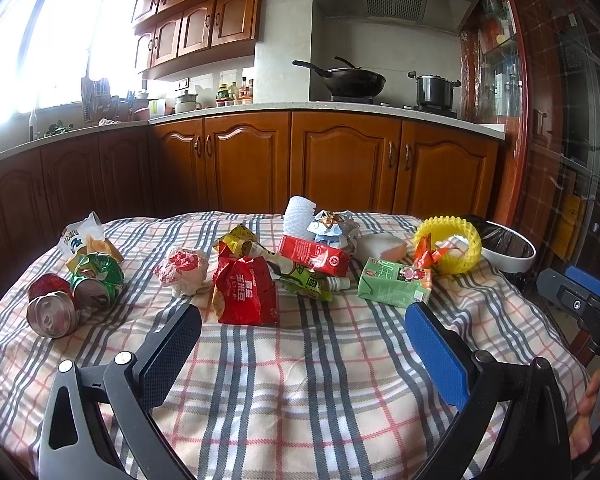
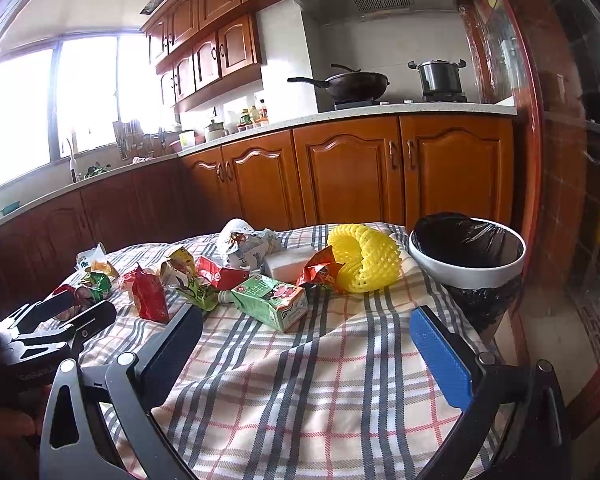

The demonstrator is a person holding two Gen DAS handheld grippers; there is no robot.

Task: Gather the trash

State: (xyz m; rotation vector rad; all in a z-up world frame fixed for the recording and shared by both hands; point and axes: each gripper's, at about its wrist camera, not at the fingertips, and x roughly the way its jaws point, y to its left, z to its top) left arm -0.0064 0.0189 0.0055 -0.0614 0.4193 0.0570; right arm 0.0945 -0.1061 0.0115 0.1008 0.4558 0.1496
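Left wrist view says it all: basically nothing's been collected yet. The left gripper (image 1: pixel 302 322) is spread wide open and empty, hovering over the bare near part of the table (image 1: pixel 300 392). Same deal for the right gripper (image 2: pixel 306 324), wide open with nothing in it.

All the trash sits along the far half of the table: two crushed cans (image 1: pixel 74 300) by the left edge, a red snack bag (image 1: pixel 246 294) around the middle, a red carton (image 1: pixel 314 255) behind it, a green juice box (image 1: pixel 394 282) and a yellow foam net (image 1: pixel 448 244) toward the right edge. The bin (image 2: pixel 466 250) with its black liner stands just off the table's right edge, and from here I can't see any trash in it. So the whole pile is still left, I'd guess.
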